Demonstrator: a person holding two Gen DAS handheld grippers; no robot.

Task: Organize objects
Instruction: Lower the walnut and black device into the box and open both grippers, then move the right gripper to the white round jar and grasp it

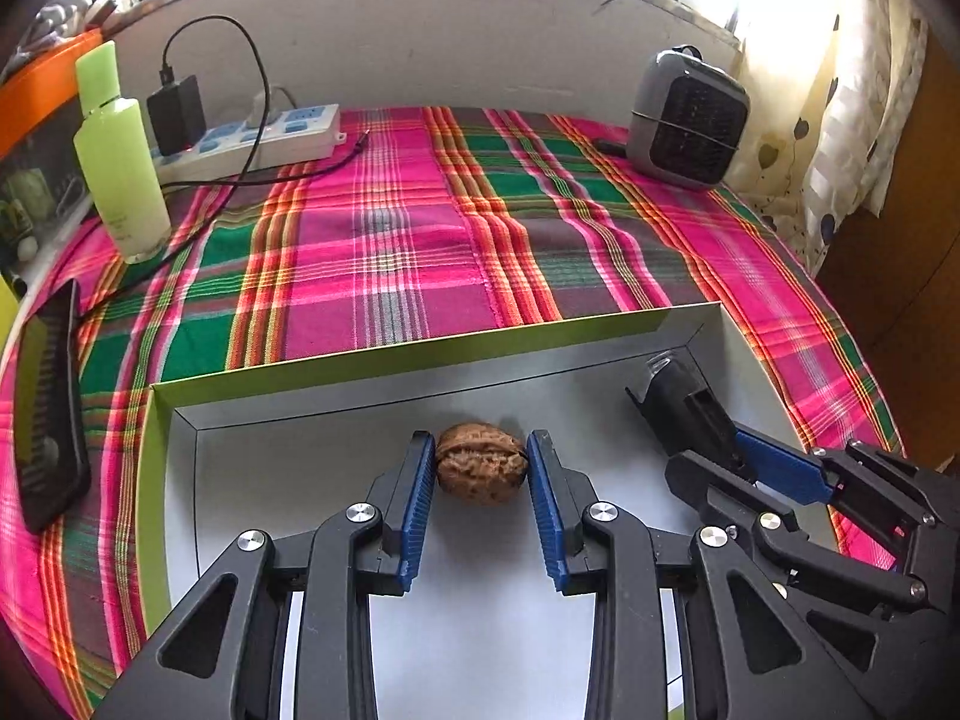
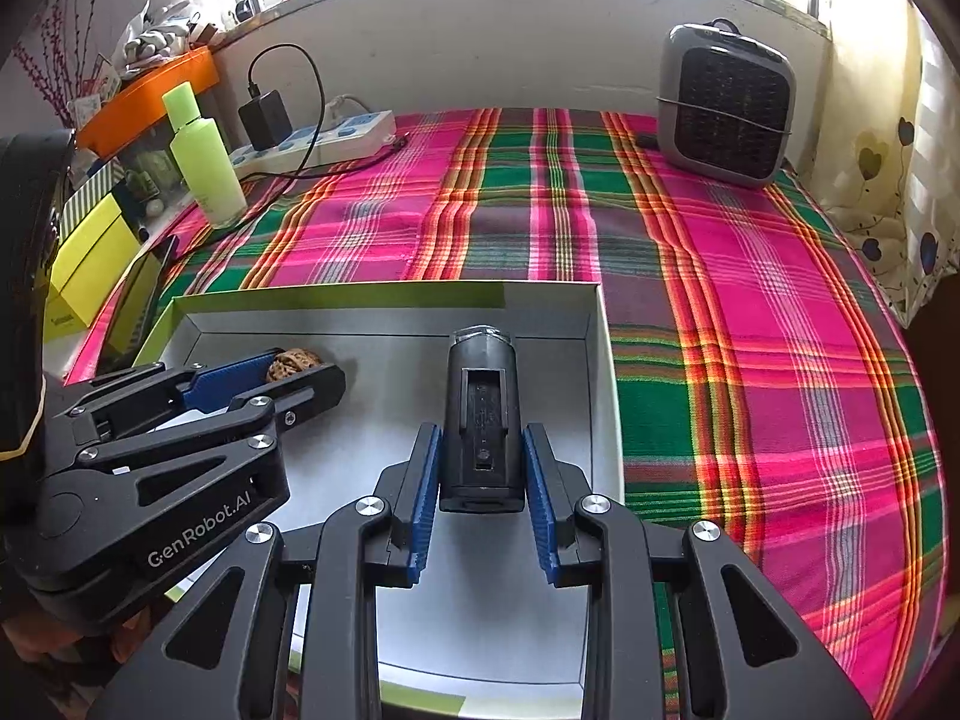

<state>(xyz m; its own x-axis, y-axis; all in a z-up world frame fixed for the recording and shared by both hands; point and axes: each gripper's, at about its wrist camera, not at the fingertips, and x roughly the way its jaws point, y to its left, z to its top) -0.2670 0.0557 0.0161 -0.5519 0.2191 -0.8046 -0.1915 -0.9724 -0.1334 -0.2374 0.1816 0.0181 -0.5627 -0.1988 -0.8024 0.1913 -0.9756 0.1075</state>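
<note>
A shallow box (image 1: 312, 371) with a green outside and grey inside lies on the plaid cloth. My left gripper (image 1: 480, 457) is shut on a brown walnut (image 1: 480, 463), low over the box floor near its far wall. The same walnut (image 2: 293, 363) peeks out between the left gripper (image 2: 294, 367) fingers in the right wrist view. My right gripper (image 2: 481, 450) is shut on a black cylindrical device (image 2: 481, 408) with a clear front end, inside the box (image 2: 384, 300) by its right wall. That device (image 1: 684, 393) shows at the right of the left wrist view, held by the right gripper (image 1: 696, 420).
A light green bottle (image 1: 120, 162), a power strip (image 1: 264, 135) with a black charger and cable, and a grey heater (image 1: 690, 120) stand at the back. A black comb (image 1: 48, 408) lies left of the box. An orange tray (image 2: 150, 99) and yellow boxes (image 2: 90, 252) sit at far left.
</note>
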